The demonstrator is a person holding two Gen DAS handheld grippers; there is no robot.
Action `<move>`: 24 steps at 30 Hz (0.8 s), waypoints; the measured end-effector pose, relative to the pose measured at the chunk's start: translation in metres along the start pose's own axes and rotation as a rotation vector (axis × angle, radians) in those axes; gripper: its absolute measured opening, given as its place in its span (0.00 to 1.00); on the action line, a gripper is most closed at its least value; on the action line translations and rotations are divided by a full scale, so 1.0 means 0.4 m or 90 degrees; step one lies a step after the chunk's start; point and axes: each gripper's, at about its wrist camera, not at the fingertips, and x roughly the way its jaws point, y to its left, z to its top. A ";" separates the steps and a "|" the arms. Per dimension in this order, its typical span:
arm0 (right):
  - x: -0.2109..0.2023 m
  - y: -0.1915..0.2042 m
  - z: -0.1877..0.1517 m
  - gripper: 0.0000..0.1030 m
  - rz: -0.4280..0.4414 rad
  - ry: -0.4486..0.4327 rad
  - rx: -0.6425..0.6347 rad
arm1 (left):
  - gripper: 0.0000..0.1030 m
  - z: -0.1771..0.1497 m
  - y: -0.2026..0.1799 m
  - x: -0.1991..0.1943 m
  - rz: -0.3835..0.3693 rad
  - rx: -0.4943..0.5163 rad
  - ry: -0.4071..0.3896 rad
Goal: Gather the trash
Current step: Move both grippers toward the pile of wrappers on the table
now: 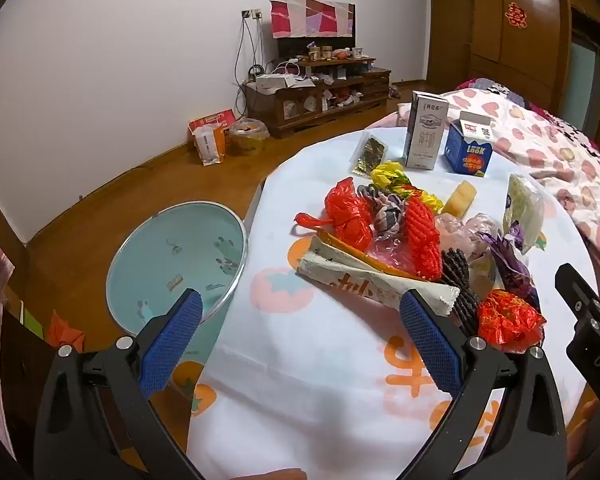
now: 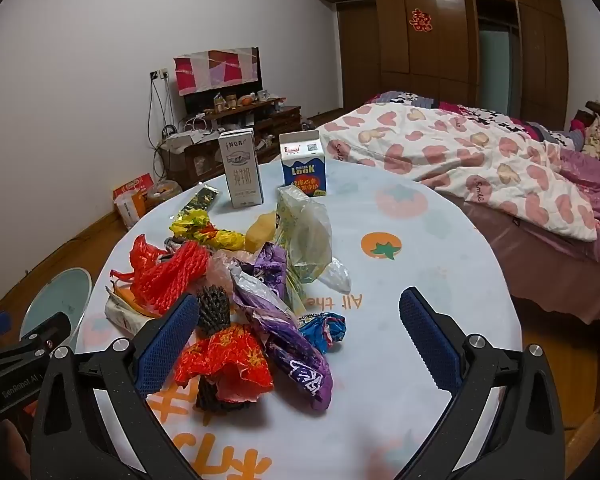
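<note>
Currently both the left gripper (image 1: 300, 334) and right gripper (image 2: 300, 330) are hovering wide open and empty over the trash pile (image 1: 412, 240) on the table (image 1: 320, 360); best pinching one wrapper, then dropping into the bin (image 1: 180, 256) alongside.

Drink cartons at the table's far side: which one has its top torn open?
The blue LOOK carton: its white top flaps stand spread apart. The taller grey-white milk carton beside it keeps a flat, closed top.

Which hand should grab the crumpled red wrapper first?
Probably right: the crumpled red wrapper lies just beside the open right gripper. The left gripper, also open, sees it off to one side.
</note>
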 end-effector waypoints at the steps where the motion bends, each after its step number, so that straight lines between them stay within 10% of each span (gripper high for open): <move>1: 0.000 0.000 0.000 0.96 -0.001 0.000 -0.001 | 0.94 0.000 0.000 0.000 -0.001 -0.001 -0.001; 24: 0.070 -0.007 -0.017 0.96 0.014 0.069 0.005 | 0.94 -0.032 0.007 0.043 -0.007 0.010 0.033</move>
